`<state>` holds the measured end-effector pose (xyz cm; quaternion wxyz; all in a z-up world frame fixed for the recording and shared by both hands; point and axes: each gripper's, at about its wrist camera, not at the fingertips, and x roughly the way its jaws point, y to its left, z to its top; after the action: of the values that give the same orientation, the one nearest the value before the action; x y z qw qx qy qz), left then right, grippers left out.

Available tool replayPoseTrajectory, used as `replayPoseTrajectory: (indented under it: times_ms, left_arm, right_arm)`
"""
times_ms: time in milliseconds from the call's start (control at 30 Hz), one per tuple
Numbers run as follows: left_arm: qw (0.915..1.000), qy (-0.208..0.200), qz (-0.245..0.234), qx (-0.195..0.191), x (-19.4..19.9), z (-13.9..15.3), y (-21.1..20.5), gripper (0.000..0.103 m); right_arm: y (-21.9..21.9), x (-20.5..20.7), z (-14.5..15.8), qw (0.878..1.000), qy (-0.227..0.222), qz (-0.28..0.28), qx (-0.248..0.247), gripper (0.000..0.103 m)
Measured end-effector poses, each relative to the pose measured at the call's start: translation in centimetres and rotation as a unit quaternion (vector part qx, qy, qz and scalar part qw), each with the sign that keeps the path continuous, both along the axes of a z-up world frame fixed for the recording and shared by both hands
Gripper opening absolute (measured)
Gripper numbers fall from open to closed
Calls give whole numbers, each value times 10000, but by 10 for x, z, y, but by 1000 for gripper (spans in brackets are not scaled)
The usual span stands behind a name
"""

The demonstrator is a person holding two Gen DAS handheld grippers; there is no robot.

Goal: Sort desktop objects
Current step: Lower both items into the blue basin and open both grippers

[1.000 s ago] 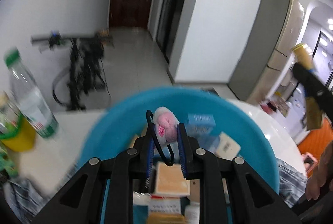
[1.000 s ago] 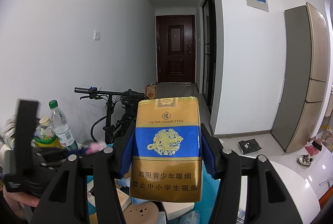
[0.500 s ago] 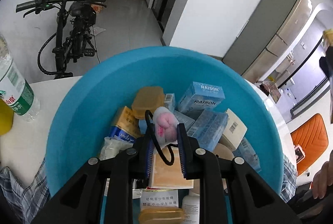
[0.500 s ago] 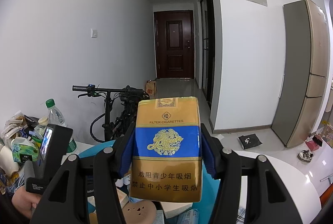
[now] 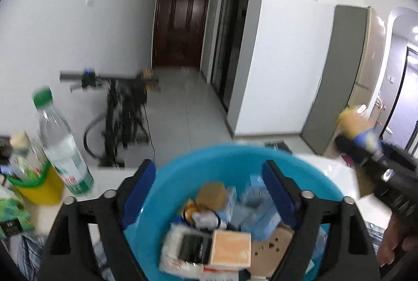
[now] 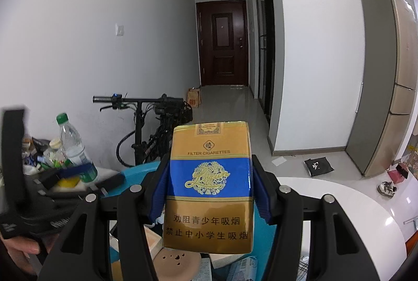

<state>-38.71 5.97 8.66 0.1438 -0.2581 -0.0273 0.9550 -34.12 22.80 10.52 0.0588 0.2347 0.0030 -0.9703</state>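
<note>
Turquoise plastic fills the lower middle of the left wrist view: a round basin (image 5: 167, 192) with smooth, glossy walls, heaped with small goods. Only this view looks down into it, blurred: pale blue cartons (image 5: 257, 208), a tan lidded box (image 5: 211, 192), a square peach-topped box (image 5: 231, 245), a white crinkled packet with a black panel (image 5: 183, 248). No print on them can be read. The left gripper (image 5: 207, 185) hangs over the heap, its blue ribbed pads having just been opening; they stand wide apart with nothing between them. At left stand a clear water bottle with a green cap (image 5: 61, 147) and a yellow cup with a green rim (image 5: 39, 183) on the white table (image 5: 109, 177).

The right wrist view alone shows the cigarette pack (image 6: 209, 187) sharply, upright at frame centre: a soft gold wrapper with a blue band and a gold emblem, printed "FILTER CIGARETTES" above and two lines of Chinese warning text below. The right gripper (image 6: 210, 188) pinches it, blue pads pressed on both narrow sides, above the basin's near edge. In the left view that pack is just a gold and blue smear at the right edge. A black bicycle (image 6: 154, 129) leans by the wall, a dark wooden door (image 6: 222, 43) closes the corridor, and a grey refrigerator (image 6: 384, 82) stands at right. A hand (image 6: 18, 249) at the lower left corner holds the other tool.
</note>
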Motion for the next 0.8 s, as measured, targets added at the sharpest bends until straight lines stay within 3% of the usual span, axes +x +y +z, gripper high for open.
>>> replayPoseTrajectory:
  times_ms: [100, 300, 433, 567, 800]
  left_arm:
    - [9999, 115, -94, -47, 0, 7, 1, 87]
    - [9997, 192, 149, 56, -2, 10, -7, 87]
    - [9995, 223, 161, 128, 1, 10, -9, 87]
    - [9998, 134, 85, 124, 0, 8, -8, 88]
    - [9999, 92, 75, 16, 0, 8, -3, 88]
  right_arm:
    - [-11, -8, -12, 9991, -278, 47, 303, 56]
    - [-8, -32, -45, 9911, -1203, 466, -331, 55]
    - [-11, -41, -70, 9845, -1659, 536, -206, 54]
    - [-21, -44, -82, 9806, -1853, 632, 79, 54]
    - [-21, -42, -78, 9810, -1848, 577, 132, 55]
